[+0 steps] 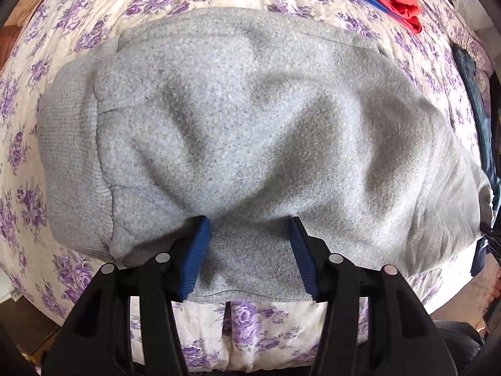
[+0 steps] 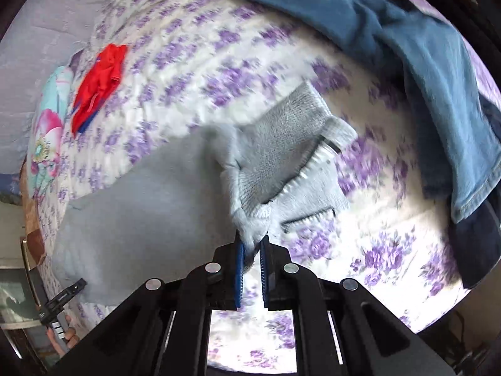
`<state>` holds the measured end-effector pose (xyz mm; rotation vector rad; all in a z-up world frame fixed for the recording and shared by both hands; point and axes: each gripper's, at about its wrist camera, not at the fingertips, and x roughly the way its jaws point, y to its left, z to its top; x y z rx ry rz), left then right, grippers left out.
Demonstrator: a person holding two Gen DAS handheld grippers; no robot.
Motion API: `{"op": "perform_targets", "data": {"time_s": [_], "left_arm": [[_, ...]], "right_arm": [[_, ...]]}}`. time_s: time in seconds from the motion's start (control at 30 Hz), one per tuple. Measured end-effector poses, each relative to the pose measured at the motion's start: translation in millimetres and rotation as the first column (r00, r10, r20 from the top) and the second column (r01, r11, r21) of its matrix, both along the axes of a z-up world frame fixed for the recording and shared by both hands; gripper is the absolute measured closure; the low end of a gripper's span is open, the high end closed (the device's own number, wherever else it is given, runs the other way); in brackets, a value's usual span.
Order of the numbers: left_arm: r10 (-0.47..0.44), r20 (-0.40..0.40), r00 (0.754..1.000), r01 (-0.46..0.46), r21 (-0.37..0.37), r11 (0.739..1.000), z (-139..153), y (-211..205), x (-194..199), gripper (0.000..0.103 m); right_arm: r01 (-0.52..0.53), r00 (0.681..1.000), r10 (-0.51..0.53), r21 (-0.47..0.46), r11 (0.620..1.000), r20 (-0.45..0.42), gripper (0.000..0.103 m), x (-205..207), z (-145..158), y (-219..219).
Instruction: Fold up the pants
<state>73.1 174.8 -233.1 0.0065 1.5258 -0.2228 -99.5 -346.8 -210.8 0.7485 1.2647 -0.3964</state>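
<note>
Grey fleece sweatpants (image 1: 238, 131) lie spread on the bed w/ the white quilt printed in purple flowers (image 1: 175, 3). Ribbed waistband or cuff sits at the left of the left wrist view; can't tell which.

Left gripper (image 1: 250, 222) points about straight down over the near edge of the pants. Jaws are partly spread, a bunched ridge of grey fabric between the blue pads (image 1: 195, 257). Fabric puckers toward the tips, so it looks pinned or lightly pinched there; whether the pads truly press on it, can't tell.

Right gripper (image 2: 252, 244) is pressed nearly together, pinching a tuft of the pants' far end. The ribbed grey knit cuffs (image 2: 291, 150) hang ahead of the tips, and the rest of the leg trails off to the lower left. That view is motion-blurred.

Elsewhere on the bed: crumpled red garment w/ blue trim (image 2: 100, 81), blue denim jeans (image 2: 407, 62) over a darker cloth, floral pink-and-teal pillow (image 2: 50, 119). All well apart from the grey pants.

Step in hand, by my read: the lengthwise fold. Right end is gripped and lifted, left end acts as anchor.

Next move calls for:
- carrying the cuffs over toward the end under the left gripper
- keeping the pinch firm, since only a small tuft is held and it could slip
- keeping the left end pinned so the pants don't drag
- laying edge on edge before letting go
</note>
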Motion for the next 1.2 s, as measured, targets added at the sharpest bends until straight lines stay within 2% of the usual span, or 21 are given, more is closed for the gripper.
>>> {"op": "perform_targets", "data": {"time_s": [0.03, 0.1, 0.13, 0.17, 0.2, 0.3, 0.37, 0.43, 0.5, 0.6, 0.63, 0.7, 0.73, 0.77, 0.87, 0.93, 1.0, 1.1, 1.17, 1.2], "left_arm": [[-0.020, -0.005, 1.000, 0.020, 0.021, 1.000, 0.3, -4.5, 0.5, 0.052], [-0.045, -0.019, 0.999, 0.046, 0.048, 0.998, 4.3, -10.4, 1.7, 0.052], [-0.051, -0.022, 0.998, 0.052, 0.051, 0.997, 9.0, -11.9, 1.9, 0.052], [-0.054, -0.018, 0.998, 0.055, 0.051, 0.997, 15.0, -12.8, 1.7, 0.052], [-0.055, -0.010, 0.998, 0.056, 0.043, 0.998, 22.8, -13.7, 1.0, 0.052], [-0.060, 0.054, 0.997, 0.060, -0.015, 0.998, 51.2, -19.4, -2.8, 0.052], [-0.065, 0.094, 0.993, 0.069, -0.049, 0.996, 62.4, -27.0, -5.9, 0.052], [-0.065, 0.101, 0.993, 0.074, -0.083, 0.994, 59.9, -36.6, -5.8, 0.052], [-0.070, 0.072, 0.995, 0.077, -0.099, 0.992, 44.9, -51.6, -5.4, 0.052], [-0.082, 0.016, 0.996, 0.084, -0.117, 0.990, 12.5, -63.7, -19.9, 0.052], [-0.086, 0.015, 0.996, 0.087, -0.095, 0.992, 3.7, -68.7, -22.6, 0.051], [-0.128, 0.058, 0.990, 0.131, -0.043, 0.990, -1.9, -80.9, -32.3, 0.044], [-0.150, 0.067, 0.986, 0.153, -0.032, 0.988, -1.5, -87.1, -36.4, 0.037], [-0.167, 0.072, 0.983, 0.168, -0.010, 0.986, -2.8, -92.3, -39.1, 0.035], [-0.199, 0.081, 0.977, 0.196, 0.040, 0.980, -4.1, -101.9, -43.9, 0.035], [-0.173, 0.069, 0.982, 0.173, 0.015, 0.985, -3.7, -100.0, -41.8, 0.034], [-0.145, 0.060, 0.988, 0.146, -0.019, 0.989, -3.5, -95.8, -39.7, 0.034], [-0.135, 0.058, 0.989, 0.137, -0.033, 0.990, -4.0, -94.3, -40.3, 0.034], [-0.140, 0.057, 0.988, 0.142, -0.028, 0.989, -4.2, -96.7, -41.7, 0.033], [-0.141, 0.055, 0.988, 0.143, -0.030, 0.989, -4.3, -96.8, -41.9, 0.033]], "right_arm": [[0.015, 1.000, -0.015, 0.009, 1.000, 0.021, 0.090, -3.3, -12.6, -0.4], [0.018, 0.999, -0.018, 0.008, 1.000, 0.050, 0.088, -3.4, -12.9, 0.6], [0.000, 0.999, 0.000, 0.001, 1.000, 0.033, 0.078, -1.0, -7.5, 1.2], [-0.024, 1.000, 0.024, -0.020, 1.000, 0.002, 0.063, 0.8, -1.3, 1.6], [-0.042, 0.999, 0.041, -0.050, 0.998, -0.025, 0.035, -0.8, 6.5, 1.6], [-0.087, 0.995, 0.077, -0.183, 0.979, -0.060, 0.035, -8.5, 39.5, 8.2], [-0.138, 0.990, 0.122, -0.276, 0.951, -0.074, 0.035, -5.2, 65.3, 21.8], [-0.249, 0.968, 0.243, -0.321, 0.914, -0.060, 0.035, 15.4, 91.1, 47.1], [-0.391, 0.913, 0.409, -0.313, 0.865, -0.011, 0.035, 48.3, 109.2, 84.1], [-0.602, 0.759, 0.644, -0.278, 0.749, 0.091, 0.035, 110.4, 117.1, 150.7], [-0.655, 0.705, 0.700, -0.276, 0.703, 0.111, 0.035, 133.5, 113.9, 174.6], [-0.748, 0.595, 0.789, -0.252, 0.614, 0.154, 0.035, 178.4, 101.2, 220.7], [-0.784, 0.552, 0.815, -0.224, 0.579, 0.176, 0.035, 199.3, 95.2, 241.5], [-0.817, 0.514, 0.836, -0.188, 0.545, 0.192, 0.035, 219.1, 87.4, 260.8], [-0.891, 0.426, 0.893, -0.108, 0.442, 0.143, 0.036, 265.7, 58.8, 308.1], [-0.924, 0.368, 0.926, -0.077, 0.374, 0.081, 0.044, 279.4, 42.6, 328.3], [-0.947, 0.314, 0.949, -0.065, 0.316, 0.039, 0.044, 284.8, 31.5, 339.2], [-0.963, 0.266, 0.964, -0.026, 0.267, 0.012, 0.044, 287.9, 18.2, 344.0], [-0.964, 0.266, 0.964, 0.010, 0.265, 0.020, 0.044, 292.9, 10.9, 344.1], [-0.963, 0.270, 0.962, 0.026, 0.269, 0.040, 0.049, 294.8, 8.2, 343.0]]}}
